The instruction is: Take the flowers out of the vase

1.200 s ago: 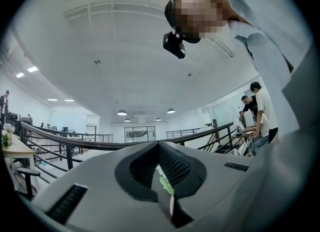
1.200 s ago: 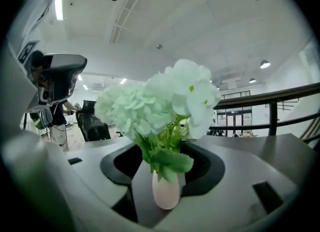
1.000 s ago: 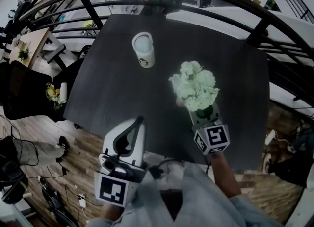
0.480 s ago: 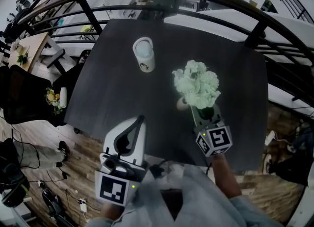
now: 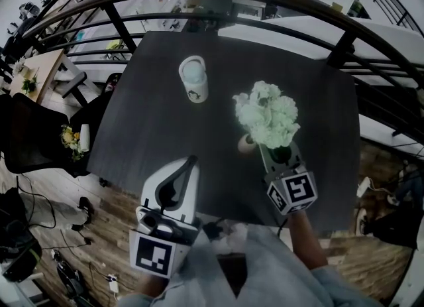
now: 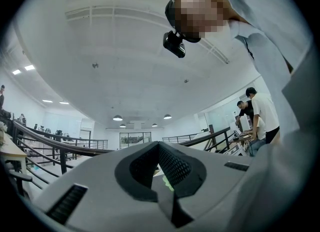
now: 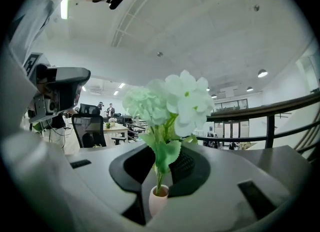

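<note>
Flowers: pale bunch [image 5: 267, 113] at the right of the counter [image 5: 159, 120], stems in the vase.
Vase: small, white [image 7: 159, 202], under the blooms, at the right tool's tip.
Right tool: [image 7: 161, 170] reaches in from the near side. Its jaws are closing, with the pads against the stems just above the vase mouth.
Left tool: [image 5: 191, 161] over the near edge, left of the flowers and well apart from them. Its jaws are together and hold nothing.
Cup: white [image 5: 193, 79], far left, well apart from the flowers.
</note>
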A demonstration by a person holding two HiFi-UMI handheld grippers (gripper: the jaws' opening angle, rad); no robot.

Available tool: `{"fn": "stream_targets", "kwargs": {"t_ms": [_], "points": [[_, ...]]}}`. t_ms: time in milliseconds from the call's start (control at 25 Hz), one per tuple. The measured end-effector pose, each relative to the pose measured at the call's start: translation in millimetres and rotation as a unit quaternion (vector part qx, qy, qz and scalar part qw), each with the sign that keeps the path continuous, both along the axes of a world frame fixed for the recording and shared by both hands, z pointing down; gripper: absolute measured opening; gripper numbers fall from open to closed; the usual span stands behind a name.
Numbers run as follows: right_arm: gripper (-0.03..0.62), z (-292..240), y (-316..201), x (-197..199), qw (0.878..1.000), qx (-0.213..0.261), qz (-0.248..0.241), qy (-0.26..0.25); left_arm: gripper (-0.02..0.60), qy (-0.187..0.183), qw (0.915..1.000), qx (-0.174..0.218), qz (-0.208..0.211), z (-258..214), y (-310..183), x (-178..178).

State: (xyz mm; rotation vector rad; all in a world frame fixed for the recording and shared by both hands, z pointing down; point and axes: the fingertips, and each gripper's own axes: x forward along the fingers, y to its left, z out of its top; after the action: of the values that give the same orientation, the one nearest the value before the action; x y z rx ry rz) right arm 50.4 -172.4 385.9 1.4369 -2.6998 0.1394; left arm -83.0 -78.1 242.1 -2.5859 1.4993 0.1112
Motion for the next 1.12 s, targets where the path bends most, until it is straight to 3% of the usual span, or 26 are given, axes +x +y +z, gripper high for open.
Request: {"fn": "stream_targets", "kwargs": {"t_ms": [520, 1120], "points": [[0.066, -48, 2, 3, 0.999, 0.033, 0.011, -0.003, -0.002, 0.005, 0.9998, 0.011, 0.017, -6, -7, -1], [0.06, -104, 6, 41, 0.995, 0.091, 0.05, -0.001, -0.002, 0.015, 0.999, 0.012, 0.041, -7, -10, 15]]}}
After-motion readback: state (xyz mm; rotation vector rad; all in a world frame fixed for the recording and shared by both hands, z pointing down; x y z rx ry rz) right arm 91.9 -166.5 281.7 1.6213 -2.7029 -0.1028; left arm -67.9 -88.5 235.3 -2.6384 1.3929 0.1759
